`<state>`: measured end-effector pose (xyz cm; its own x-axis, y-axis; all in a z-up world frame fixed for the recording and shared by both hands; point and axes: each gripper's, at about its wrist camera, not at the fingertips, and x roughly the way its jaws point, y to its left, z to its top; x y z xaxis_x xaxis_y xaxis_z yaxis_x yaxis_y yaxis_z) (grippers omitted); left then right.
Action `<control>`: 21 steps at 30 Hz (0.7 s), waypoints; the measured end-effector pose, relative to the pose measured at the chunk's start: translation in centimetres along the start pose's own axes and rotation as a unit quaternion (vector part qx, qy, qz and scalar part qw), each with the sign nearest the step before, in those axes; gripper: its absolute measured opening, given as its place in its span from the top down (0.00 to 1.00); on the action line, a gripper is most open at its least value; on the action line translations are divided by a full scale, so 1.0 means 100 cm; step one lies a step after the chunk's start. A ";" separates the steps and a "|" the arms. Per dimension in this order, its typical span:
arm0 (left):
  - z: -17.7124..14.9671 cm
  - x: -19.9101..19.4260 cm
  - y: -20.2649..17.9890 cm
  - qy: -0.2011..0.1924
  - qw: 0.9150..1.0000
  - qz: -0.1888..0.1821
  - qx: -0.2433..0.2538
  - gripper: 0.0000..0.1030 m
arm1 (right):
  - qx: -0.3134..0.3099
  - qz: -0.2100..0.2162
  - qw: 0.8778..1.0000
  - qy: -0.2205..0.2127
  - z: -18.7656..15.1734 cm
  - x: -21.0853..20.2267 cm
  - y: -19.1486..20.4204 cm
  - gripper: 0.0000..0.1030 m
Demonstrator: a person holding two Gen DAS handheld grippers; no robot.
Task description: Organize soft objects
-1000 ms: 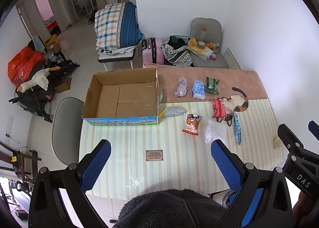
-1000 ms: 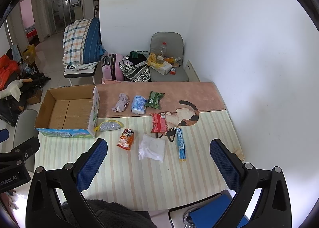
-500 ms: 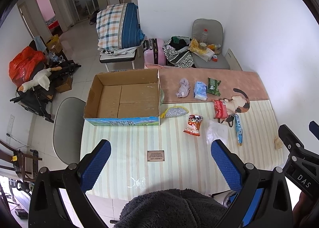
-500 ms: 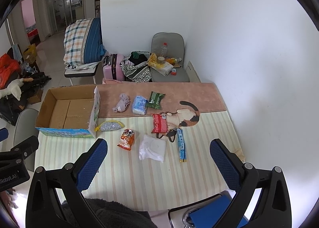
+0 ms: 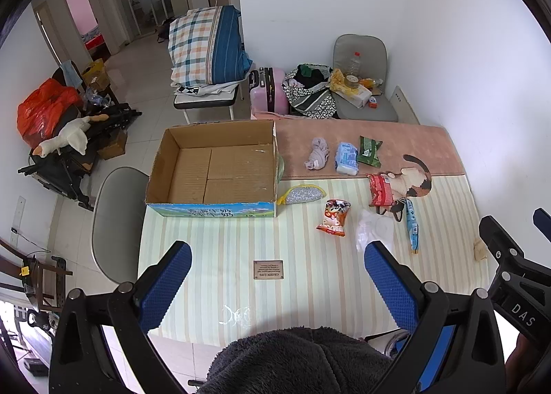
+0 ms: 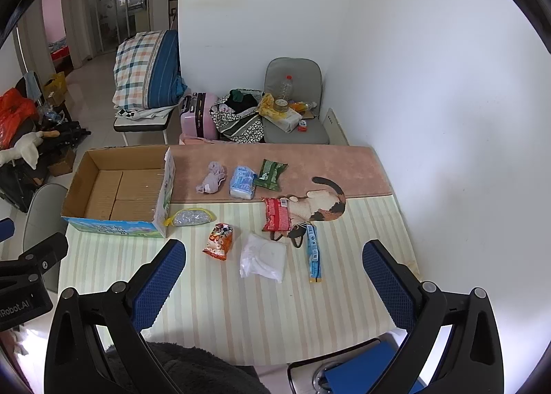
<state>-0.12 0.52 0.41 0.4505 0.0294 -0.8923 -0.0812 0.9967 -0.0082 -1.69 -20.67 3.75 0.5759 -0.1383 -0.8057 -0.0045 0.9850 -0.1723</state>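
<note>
Hovering wide open and empty, left gripper (image 5: 277,285) and right gripper (image 6: 273,282) face soft packets (image 6: 263,256) right of the cardboard box (image 5: 213,203); nearest first seems wisest.

Both wrist views high above the shared table (image 5: 213,256), facing forward.

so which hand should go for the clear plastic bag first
Right. The clear plastic bag lies between the right tool's open fingers in its view; in the left view it sits off-centre, beside the left tool's right finger.
</note>
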 end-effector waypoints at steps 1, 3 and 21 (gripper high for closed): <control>0.000 0.000 0.000 0.000 1.000 0.000 0.000 0.00 | 0.001 0.000 1.000 0.000 0.001 0.000 0.000 0.00; 0.000 0.000 0.000 0.000 1.000 0.000 0.001 0.00 | 0.001 0.000 1.000 -0.003 0.001 0.000 -0.002 0.00; 0.001 -0.003 -0.006 -0.001 1.000 0.001 -0.002 0.00 | 0.008 0.004 1.000 -0.010 -0.001 -0.004 -0.007 0.00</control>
<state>-0.13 -0.08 0.69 0.4528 0.0311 -0.8911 -0.0856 0.9963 -0.0087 -2.00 -21.32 4.16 0.5928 -0.1277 -0.7952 0.0031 0.9877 -0.1563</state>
